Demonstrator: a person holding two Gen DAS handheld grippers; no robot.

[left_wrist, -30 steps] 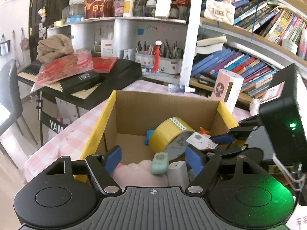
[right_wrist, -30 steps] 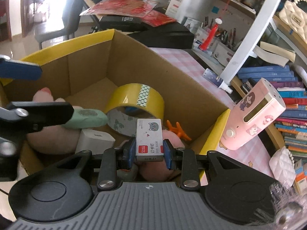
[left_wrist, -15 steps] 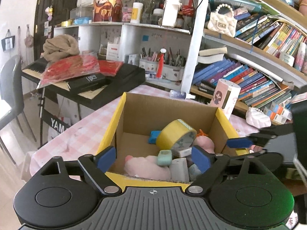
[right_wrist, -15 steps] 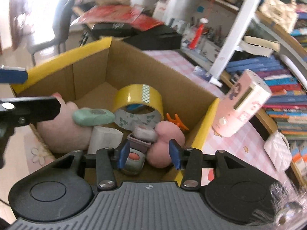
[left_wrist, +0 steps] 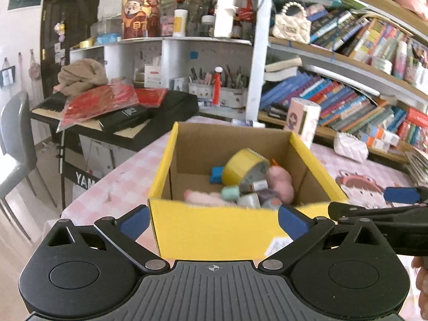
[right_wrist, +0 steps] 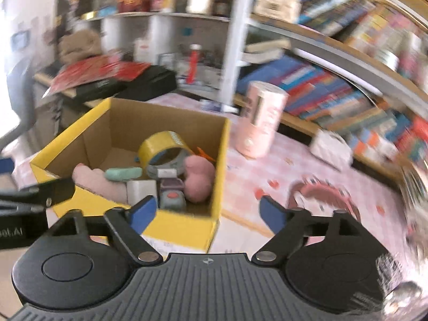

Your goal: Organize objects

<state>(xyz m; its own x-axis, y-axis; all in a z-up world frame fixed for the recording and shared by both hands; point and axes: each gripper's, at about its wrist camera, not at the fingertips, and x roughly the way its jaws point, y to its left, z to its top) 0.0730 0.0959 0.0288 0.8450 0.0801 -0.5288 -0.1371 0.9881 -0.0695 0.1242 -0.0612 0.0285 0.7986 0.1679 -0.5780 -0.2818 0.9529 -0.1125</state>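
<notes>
A yellow-rimmed cardboard box stands on the pink checked table. In it lie a yellow tape roll, pink plush toys, a mint green case, a white block and a small staple box. My left gripper is open and empty, in front of the box's near wall. My right gripper is open and empty, at the box's near right corner. Its fingers show at the right of the left wrist view.
A pink device stands upright behind the box. A white quilted pouch lies on the table to the right. Bookshelves run along the back. A keyboard with red packets and a chair are to the left.
My right gripper let go of the staple box, which now lies in the box, and opened wide. Both grippers have pulled back out of the box.
</notes>
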